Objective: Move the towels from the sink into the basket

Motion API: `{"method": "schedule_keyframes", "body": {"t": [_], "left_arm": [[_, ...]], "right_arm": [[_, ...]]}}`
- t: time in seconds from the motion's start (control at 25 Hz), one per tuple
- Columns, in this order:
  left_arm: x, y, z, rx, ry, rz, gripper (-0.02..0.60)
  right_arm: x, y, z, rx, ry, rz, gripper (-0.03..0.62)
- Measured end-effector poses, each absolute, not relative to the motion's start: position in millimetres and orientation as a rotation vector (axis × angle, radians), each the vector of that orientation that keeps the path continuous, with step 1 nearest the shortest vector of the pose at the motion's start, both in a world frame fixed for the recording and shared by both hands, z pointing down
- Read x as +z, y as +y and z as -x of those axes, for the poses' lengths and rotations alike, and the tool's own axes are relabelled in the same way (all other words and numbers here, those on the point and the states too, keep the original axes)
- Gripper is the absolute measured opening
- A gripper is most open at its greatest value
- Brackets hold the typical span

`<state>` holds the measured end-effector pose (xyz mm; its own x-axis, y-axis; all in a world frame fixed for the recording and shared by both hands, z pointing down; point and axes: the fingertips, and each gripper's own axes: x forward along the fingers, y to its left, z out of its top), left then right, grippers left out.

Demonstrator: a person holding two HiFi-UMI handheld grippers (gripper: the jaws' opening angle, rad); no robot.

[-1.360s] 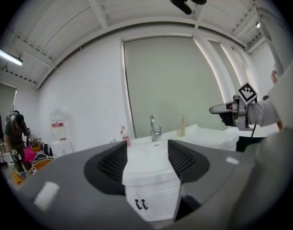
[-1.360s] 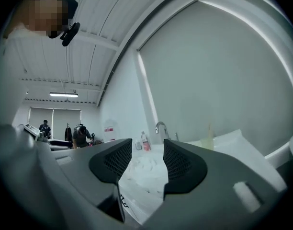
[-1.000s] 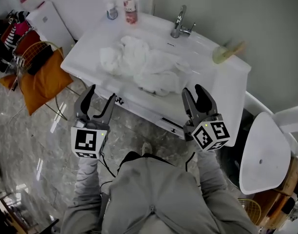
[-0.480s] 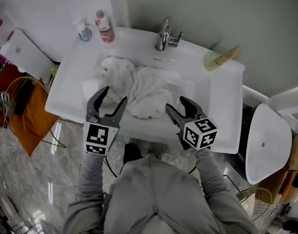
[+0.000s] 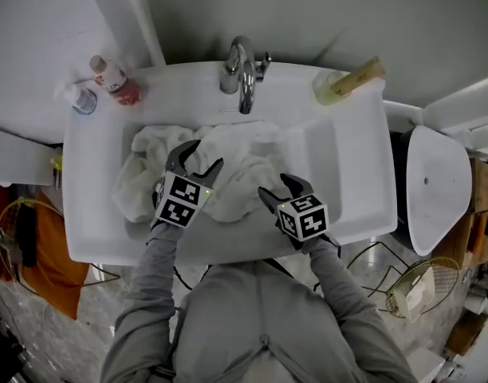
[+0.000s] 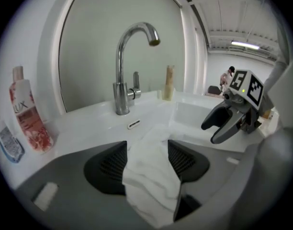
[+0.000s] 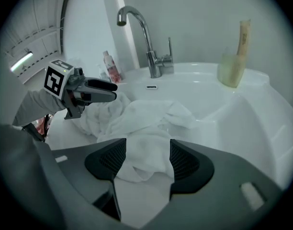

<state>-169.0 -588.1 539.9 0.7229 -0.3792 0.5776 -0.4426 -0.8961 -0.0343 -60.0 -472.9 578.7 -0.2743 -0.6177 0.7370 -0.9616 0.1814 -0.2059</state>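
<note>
My left tongs (image 5: 200, 156) stand unclenched, a fold of the towels (image 5: 140, 186) loose between the jaws. My right tongs (image 5: 279, 188) are opening around another fold. The heap lies in the sink (image 5: 360, 174), centre frame. One faucet (image 5: 242, 74) overhangs it. Two bottles (image 5: 108, 74) stand upper left, one cup (image 5: 340, 86) upper right, one wire basket (image 5: 411, 290) lower right.

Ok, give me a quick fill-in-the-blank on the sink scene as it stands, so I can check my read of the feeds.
1. In the head view, the red-labelled plastic bottle stands to the ____ of the chrome faucet.
2. The pale green cup with a tan handle in it sits at the white ceramic sink's back ____ corner.
3. Between the left gripper's jaws stands a fold of white ____.
Missing words: left; right; towel.
</note>
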Motion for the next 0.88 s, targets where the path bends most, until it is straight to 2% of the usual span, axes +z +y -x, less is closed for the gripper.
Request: {"method": "schedule_keyframes", "body": {"t": [0.36, 0.88], "left_arm": [[619, -609, 149, 1.199, -0.493, -2.751, 0.291], [648, -626, 139, 1.283, -0.455, -2.726, 0.277]], "right_arm": [[614, -471, 57, 1.104, -1.79, -1.49, 0.281], [665, -486, 69, 1.144, -1.673, -1.328, 0.281]]}}
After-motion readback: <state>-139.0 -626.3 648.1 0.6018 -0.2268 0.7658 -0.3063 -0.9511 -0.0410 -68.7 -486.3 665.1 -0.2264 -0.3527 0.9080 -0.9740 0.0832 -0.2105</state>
